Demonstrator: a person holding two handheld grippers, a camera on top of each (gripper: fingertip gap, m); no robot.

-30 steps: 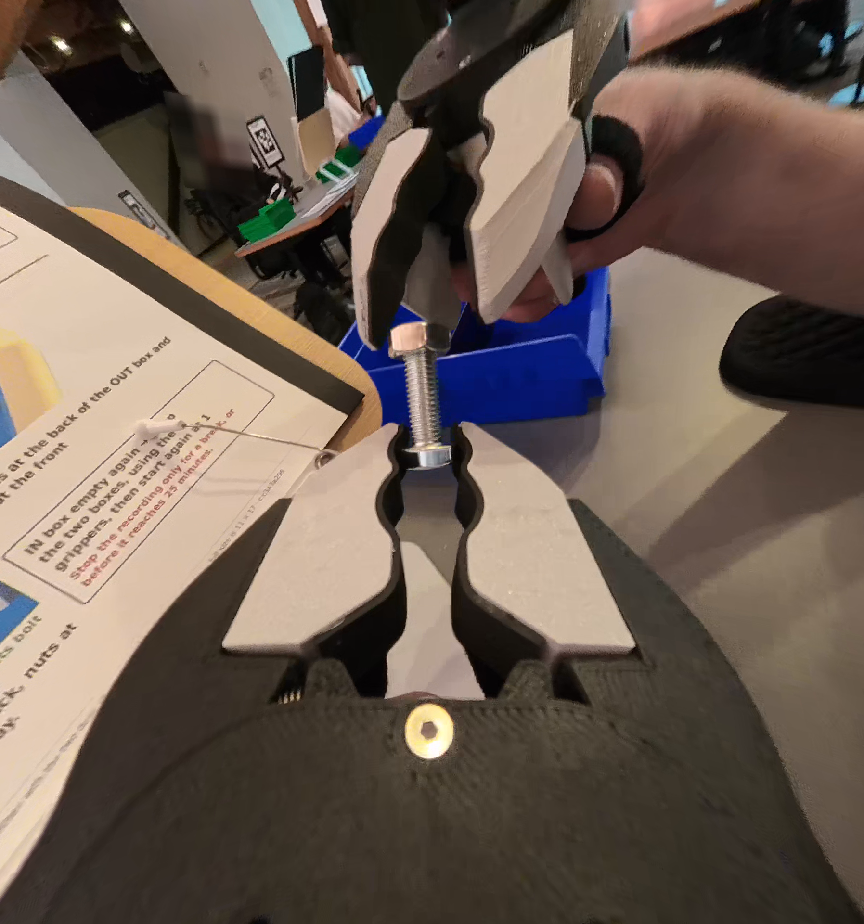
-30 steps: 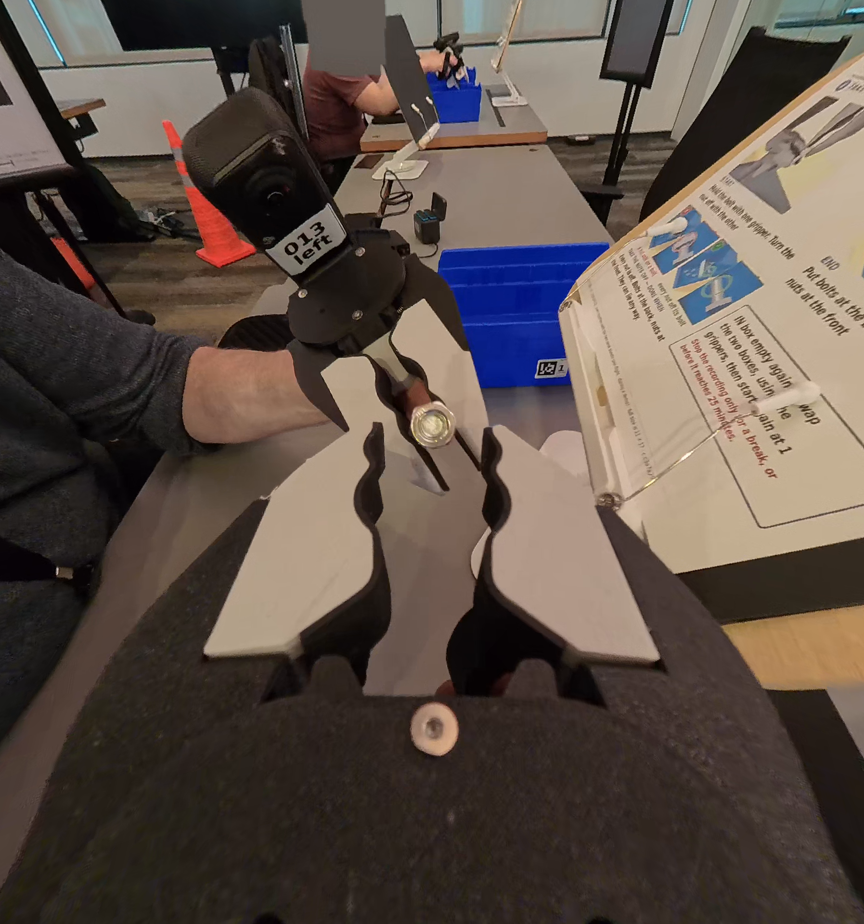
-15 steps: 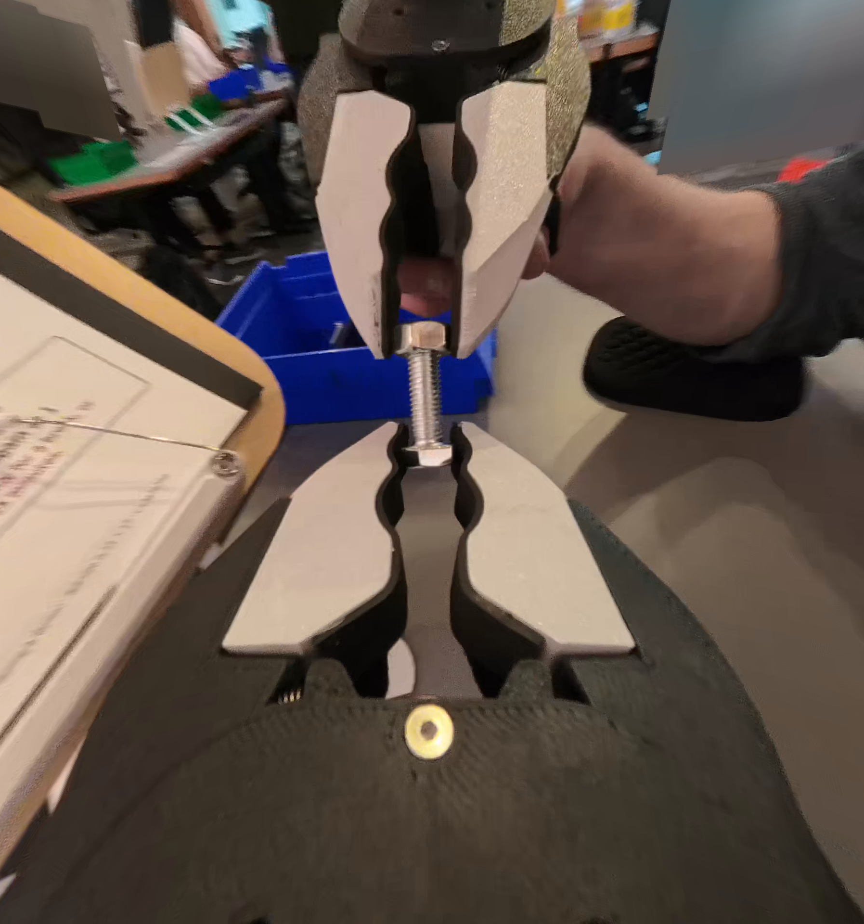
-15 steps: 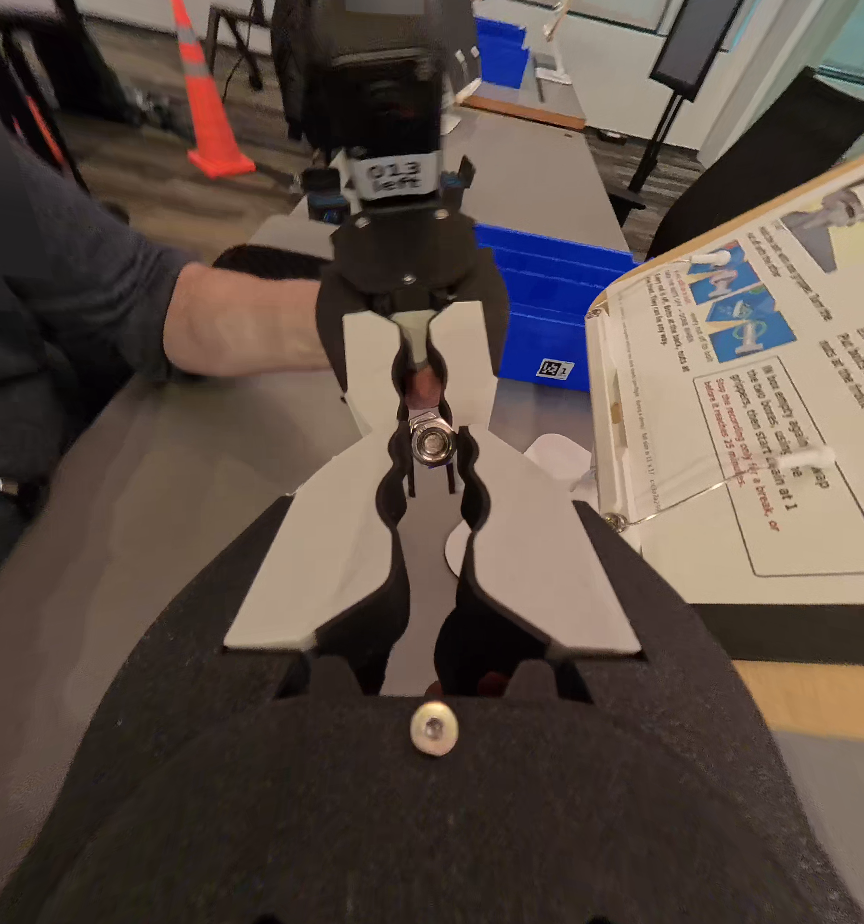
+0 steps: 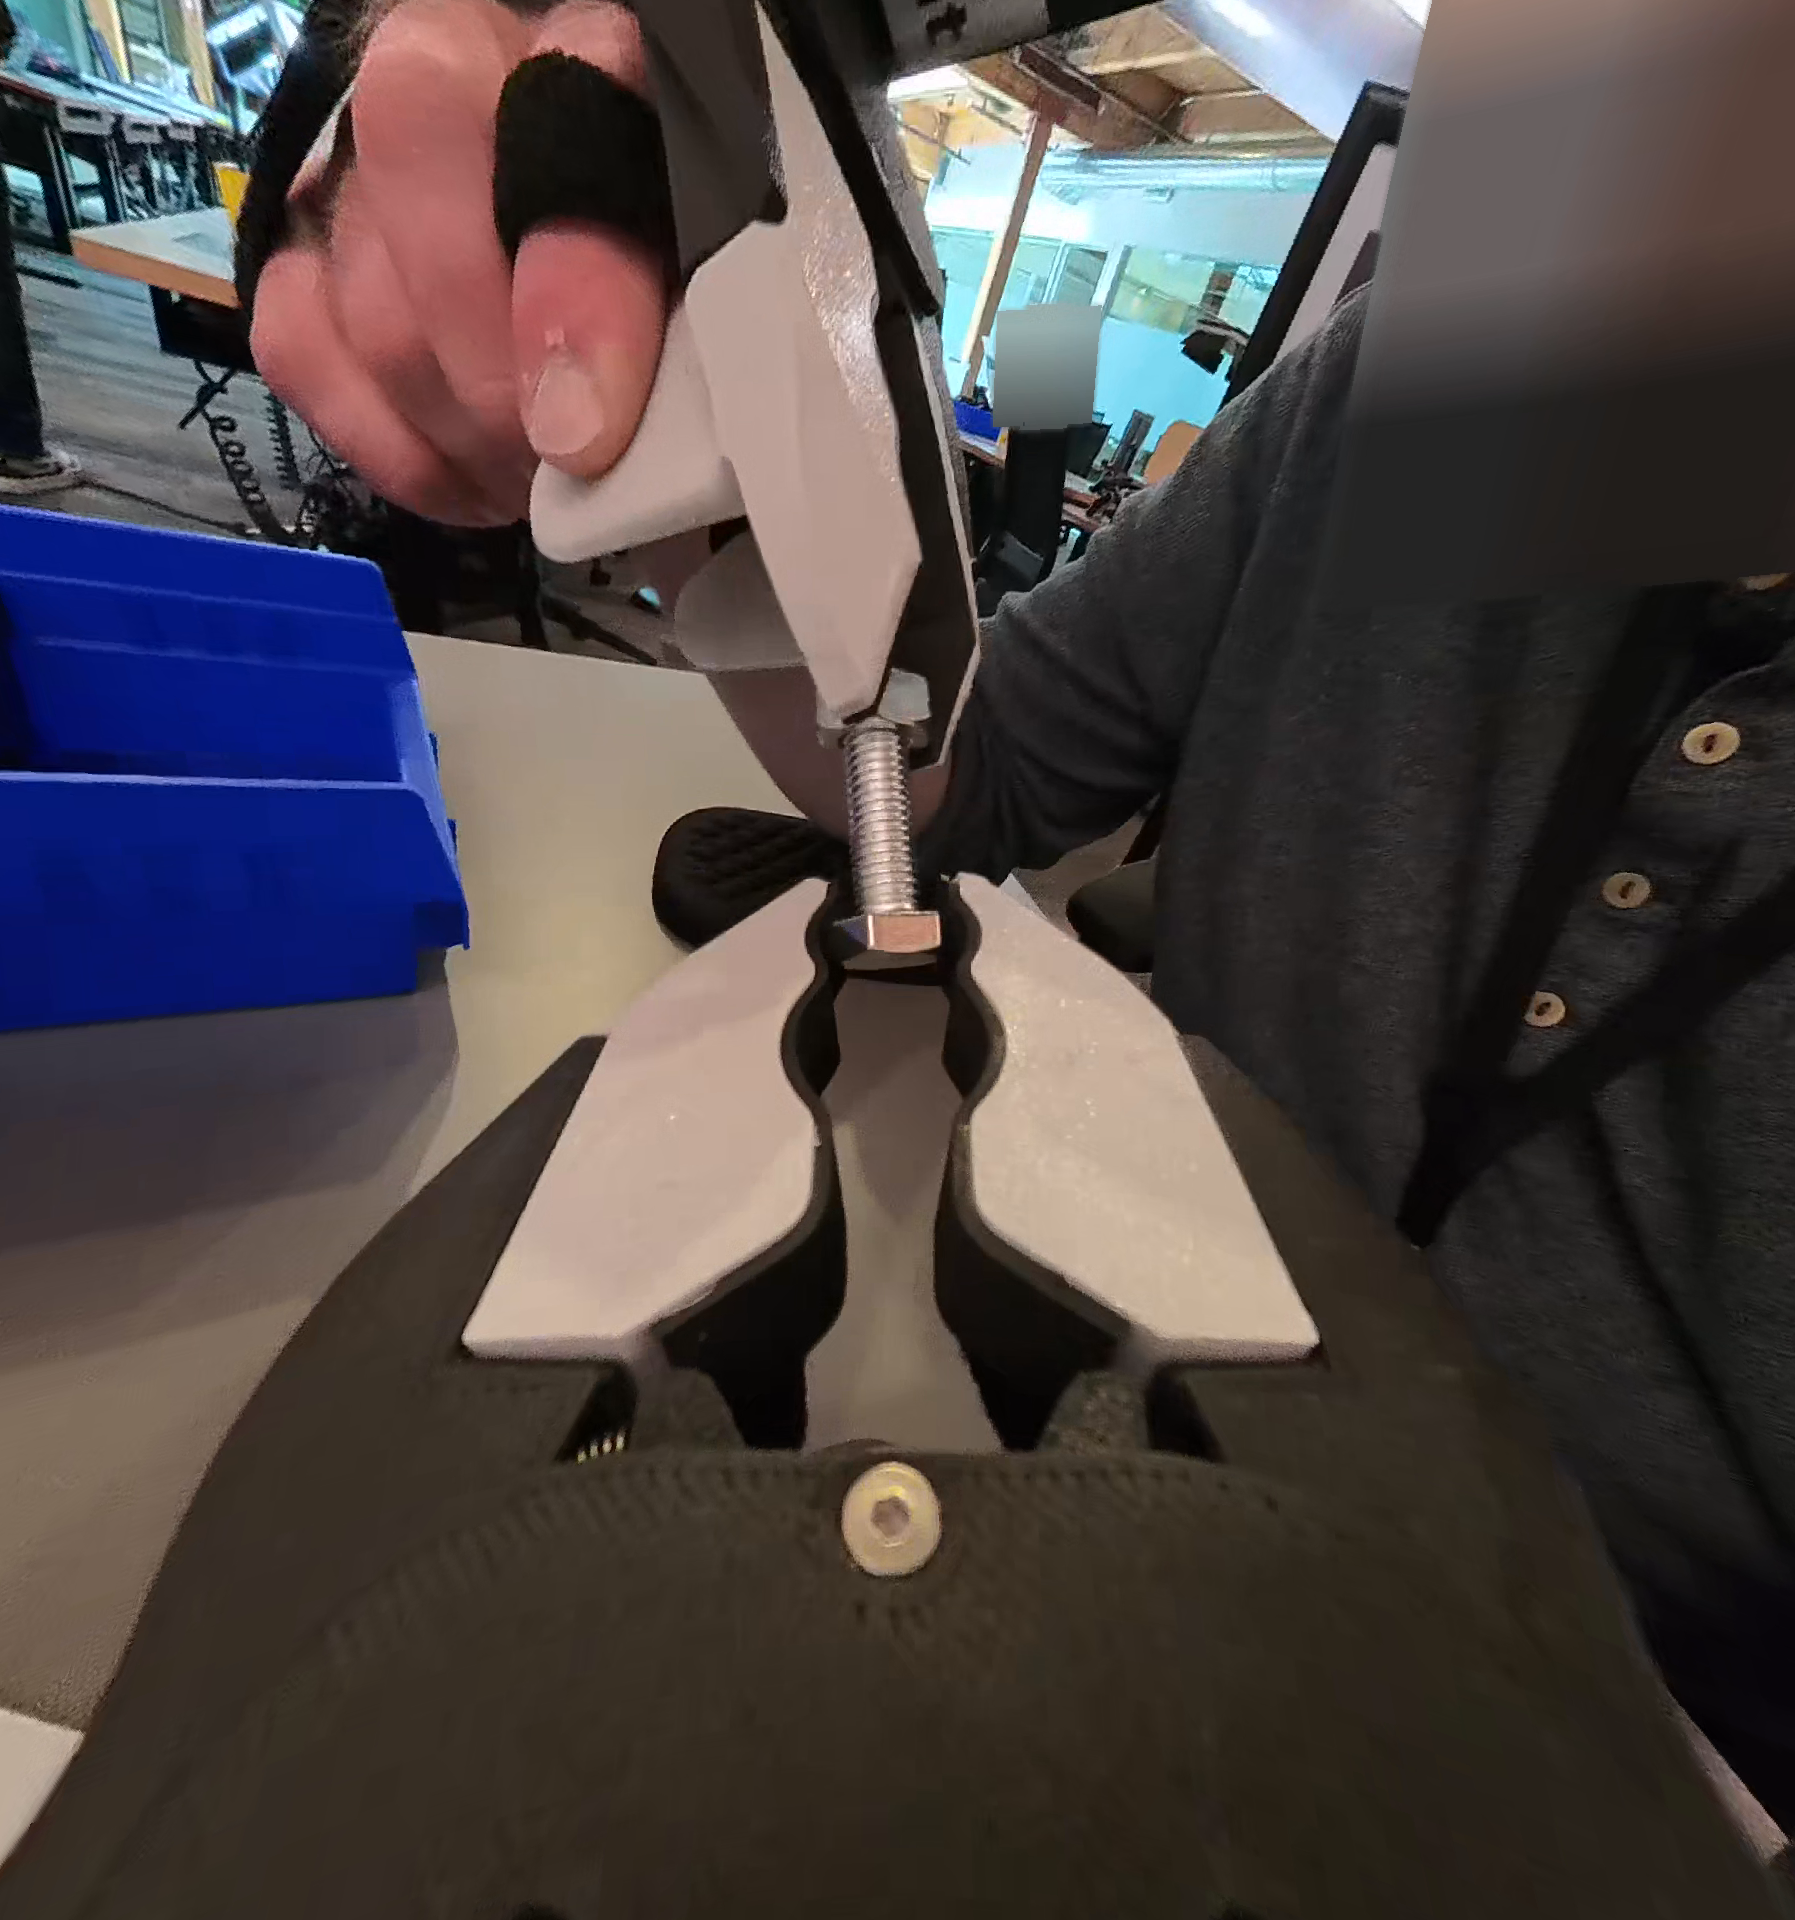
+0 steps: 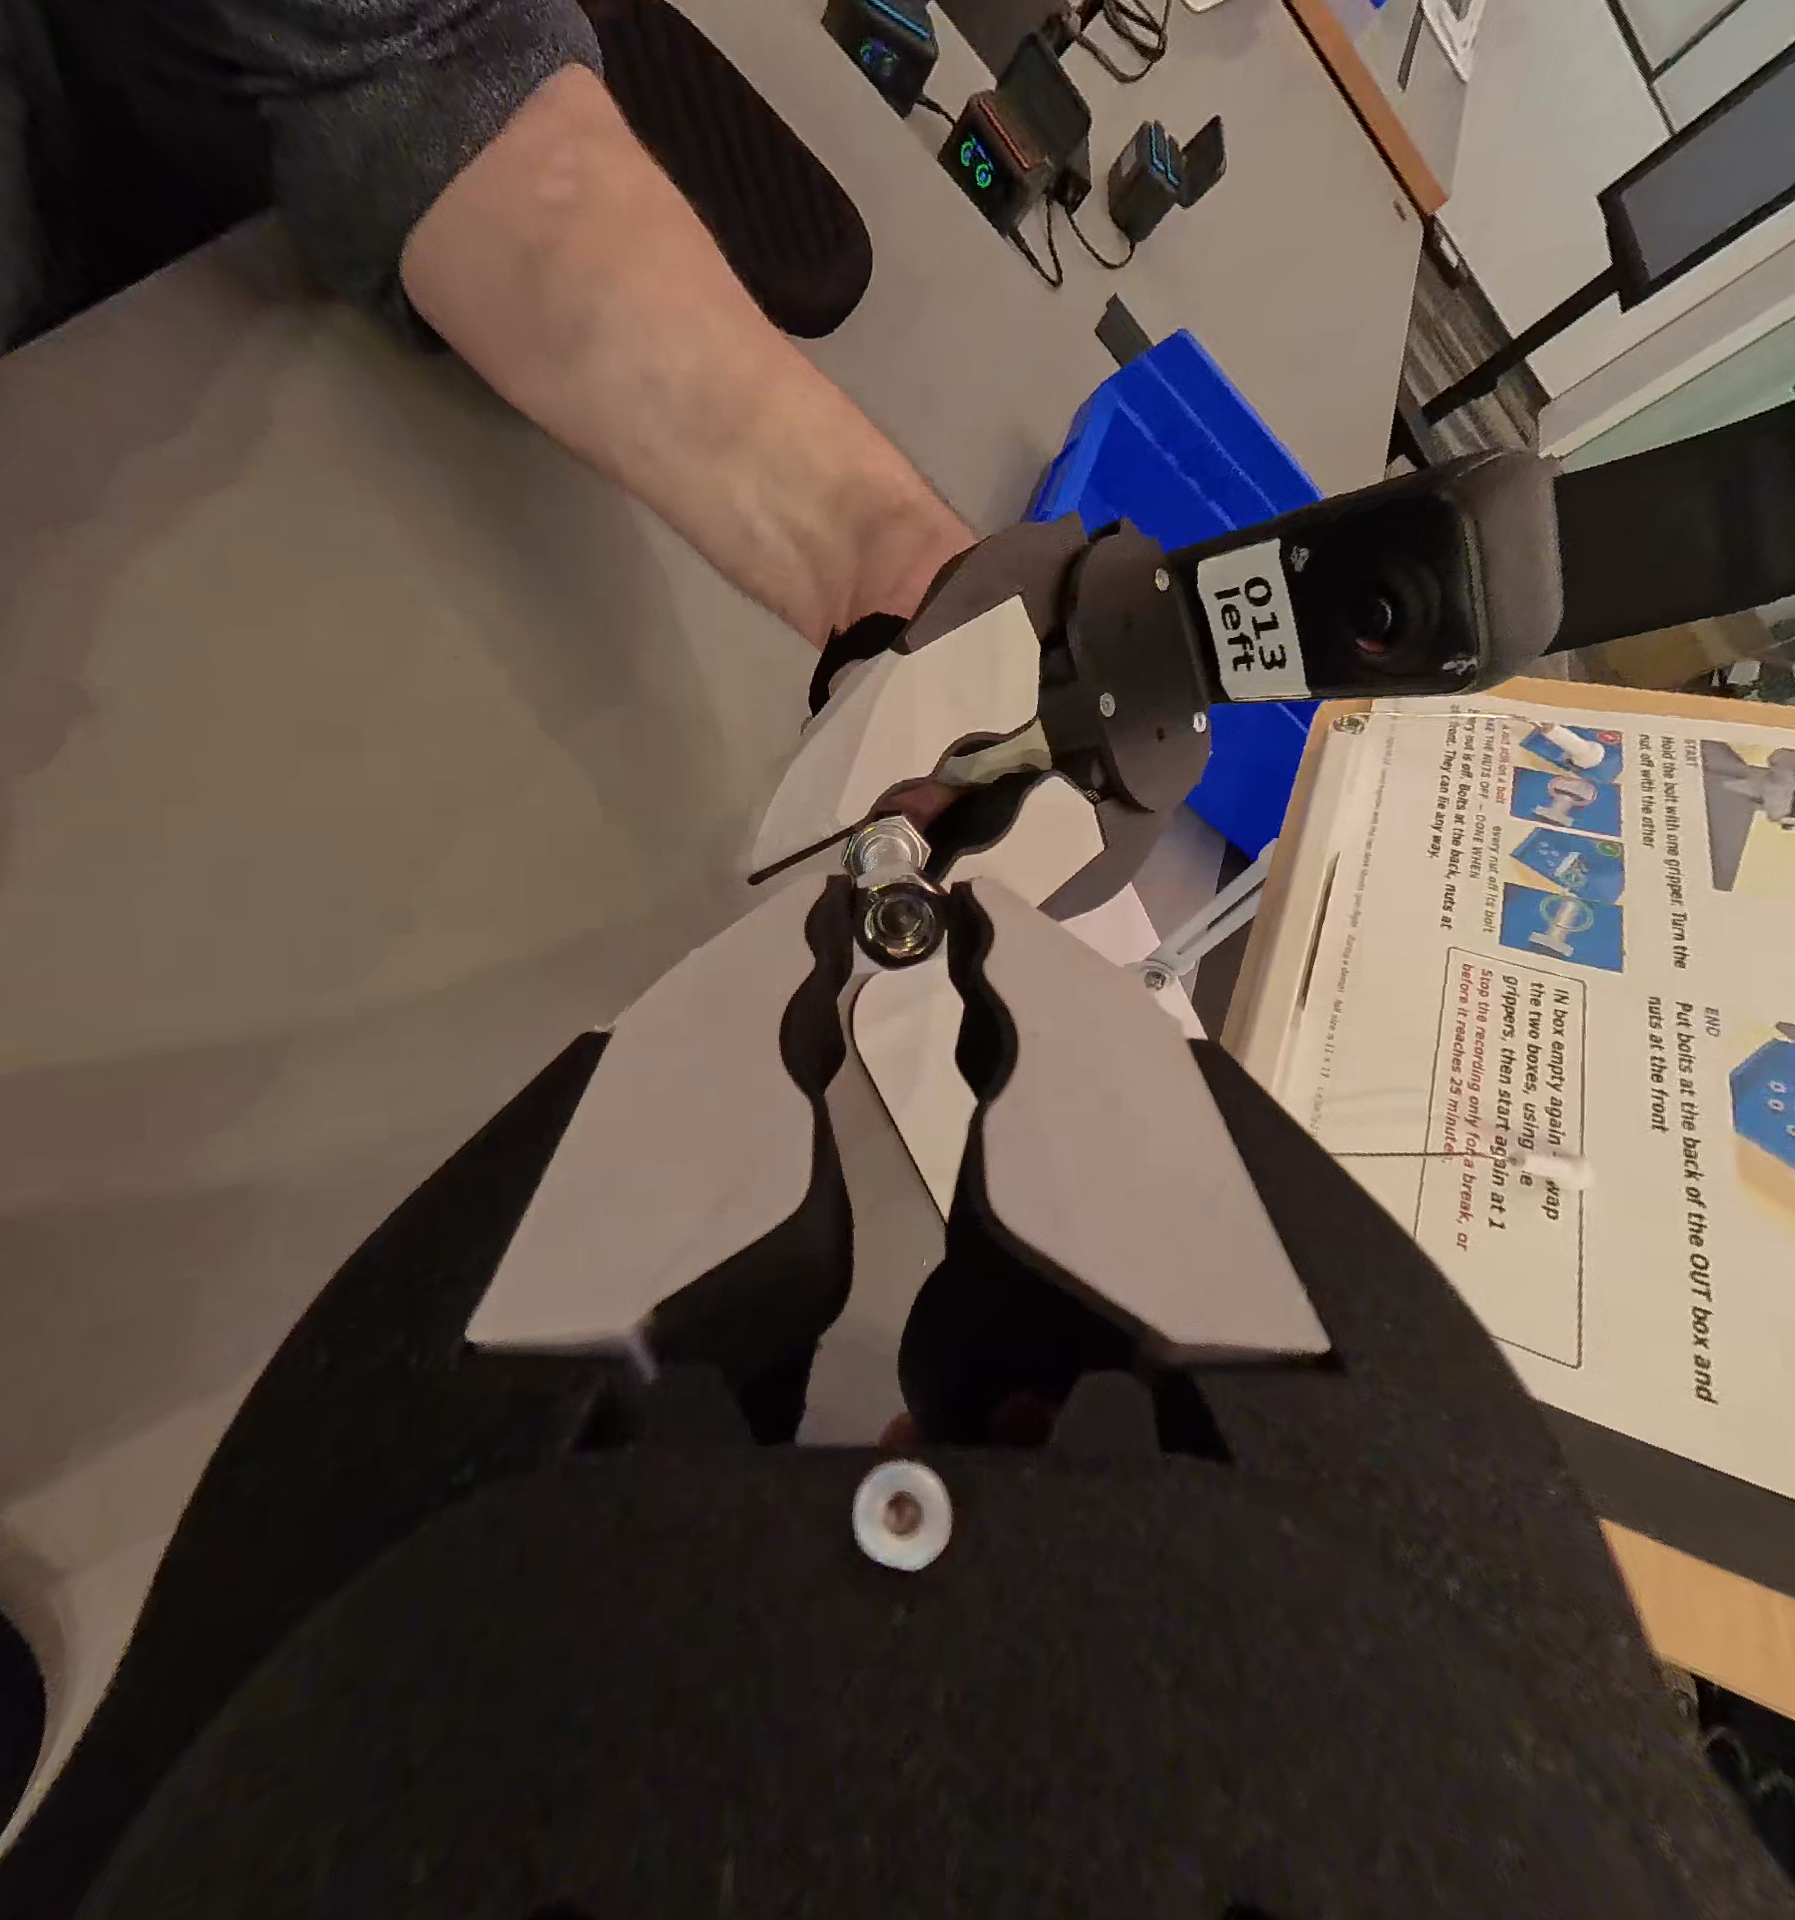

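The left gripper [image 5: 888, 935] pinched the hexagonal head of a silver threaded steel bolt [image 5: 877, 821] between its fingers. The right gripper [image 6: 898, 920] had its fingers closed on the silver hex nut [image 5: 908, 698] at the bolt's far end. Both hung above the grey worktop [image 5: 550, 727], the blue plastic bin [image 5: 176, 790] to their left.

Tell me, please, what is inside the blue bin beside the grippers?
In the left wrist view the blue bin shows only bare blue inner walls and a divider; its floor is hidden behind the front wall. In the right wrist view the left gripper covers most of it.
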